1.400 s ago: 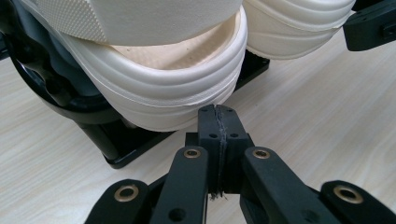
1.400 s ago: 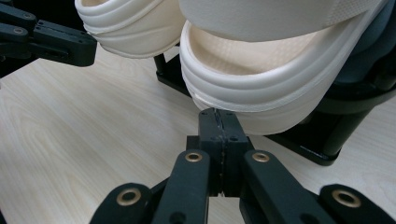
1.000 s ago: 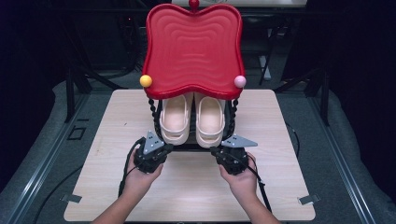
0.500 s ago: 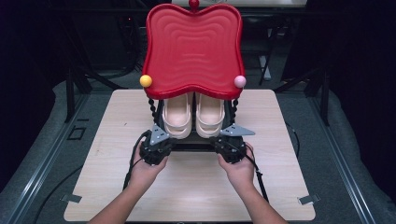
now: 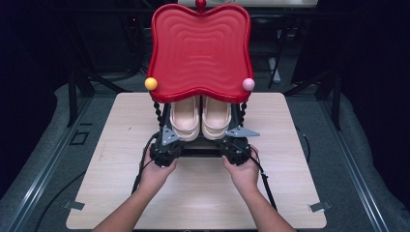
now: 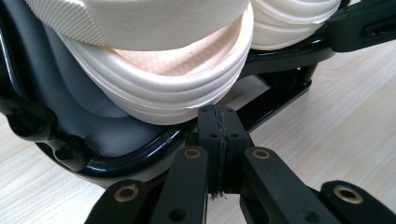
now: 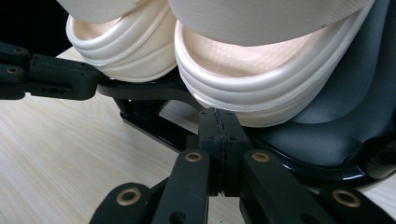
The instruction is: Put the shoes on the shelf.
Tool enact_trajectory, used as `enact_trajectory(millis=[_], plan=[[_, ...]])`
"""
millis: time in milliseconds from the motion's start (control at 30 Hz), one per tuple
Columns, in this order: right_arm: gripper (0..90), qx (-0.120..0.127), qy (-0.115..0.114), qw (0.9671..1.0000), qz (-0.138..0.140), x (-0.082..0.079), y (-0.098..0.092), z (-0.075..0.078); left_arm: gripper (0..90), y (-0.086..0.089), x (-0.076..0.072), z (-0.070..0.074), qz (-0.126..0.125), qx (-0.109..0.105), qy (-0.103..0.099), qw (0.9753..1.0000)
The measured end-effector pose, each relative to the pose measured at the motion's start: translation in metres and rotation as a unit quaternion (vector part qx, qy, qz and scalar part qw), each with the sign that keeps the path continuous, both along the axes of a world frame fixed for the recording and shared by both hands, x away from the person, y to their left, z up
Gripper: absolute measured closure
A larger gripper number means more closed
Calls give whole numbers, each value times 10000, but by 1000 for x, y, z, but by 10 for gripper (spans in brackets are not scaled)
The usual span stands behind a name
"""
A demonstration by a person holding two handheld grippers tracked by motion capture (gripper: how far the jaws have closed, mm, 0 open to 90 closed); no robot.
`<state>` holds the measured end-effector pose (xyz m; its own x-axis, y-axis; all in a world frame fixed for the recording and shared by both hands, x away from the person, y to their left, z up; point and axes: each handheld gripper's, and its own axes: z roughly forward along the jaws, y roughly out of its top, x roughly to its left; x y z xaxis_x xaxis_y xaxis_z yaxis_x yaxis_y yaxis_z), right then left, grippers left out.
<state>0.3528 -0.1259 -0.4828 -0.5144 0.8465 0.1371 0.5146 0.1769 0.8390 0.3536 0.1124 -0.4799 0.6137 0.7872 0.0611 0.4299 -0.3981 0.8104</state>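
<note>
Two hand-held grippers, both clenched with nothing between the jaws, are held at the front of a small shoe rack on a wooden table.

The left gripper (image 5: 164, 151) and the right gripper (image 5: 237, 151) are seen with their jaws pressed flat together; in each gripper view the joined tips sit just below the heel of a cream sandal, close to the black rack rail (image 6: 140, 156), though contact cannot be confirmed. The left sandal (image 5: 184, 117) and right sandal (image 5: 216, 117) are placed side by side on the rack's lower shelf. Their front halves are hidden under the red tray (image 5: 199, 48) on top. The table (image 5: 203, 198) is cut off at the lower edge.
</note>
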Motion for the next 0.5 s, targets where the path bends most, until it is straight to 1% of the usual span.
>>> enact_trajectory(millis=[167, 300, 333, 500], plan=[[900, 0, 23, 10000, -7, 2, 2, -2, 900, -1, 3, -1, -4, -68, 28, 10000], [900, 45, 28, 10000, -37, 4, 4, -3, 900, -4, 4, -2, -7, -25, 8, 10000], [900, 16, 17, 10000, -65, 4, 5, -3, 900, -4, 4, -2, -2, -10, -3, 10000], [900, -12, 18, 10000, -23, 5, 4, -4, 900, -4, 4, -2, 0, -20, 0, 10000]])
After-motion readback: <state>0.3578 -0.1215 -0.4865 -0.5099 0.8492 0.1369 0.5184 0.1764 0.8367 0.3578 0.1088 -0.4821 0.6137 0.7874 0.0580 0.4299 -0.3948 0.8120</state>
